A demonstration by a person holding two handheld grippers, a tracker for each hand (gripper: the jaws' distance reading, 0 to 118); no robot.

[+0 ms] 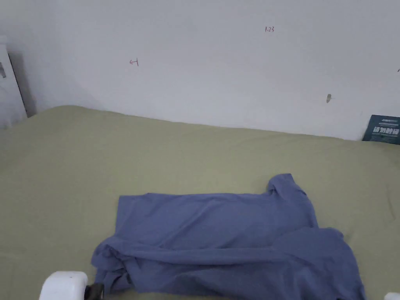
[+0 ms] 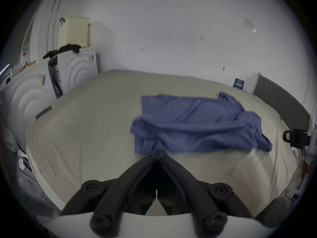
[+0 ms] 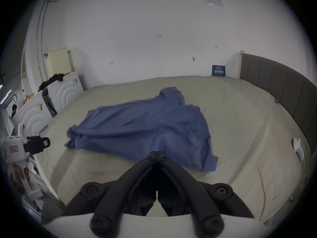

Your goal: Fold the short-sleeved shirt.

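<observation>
all three views face the wall across the bed [image 1: 78,156].

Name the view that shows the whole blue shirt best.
The right gripper view: the shirt lies there whole on the bed. The left gripper view shows it whole but blurred; the head view cuts off its near edge.

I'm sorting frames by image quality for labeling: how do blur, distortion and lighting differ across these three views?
Head view: straight lines, soft even light, blue shirt fairly sharp. Left gripper view: strong fisheye with dark corners; the shirt's near edge is smeared, while the left hand-held gripper stays crisp. Right gripper view: the same fisheye curve bends the bed; the right hand-held gripper is sharp.
</observation>
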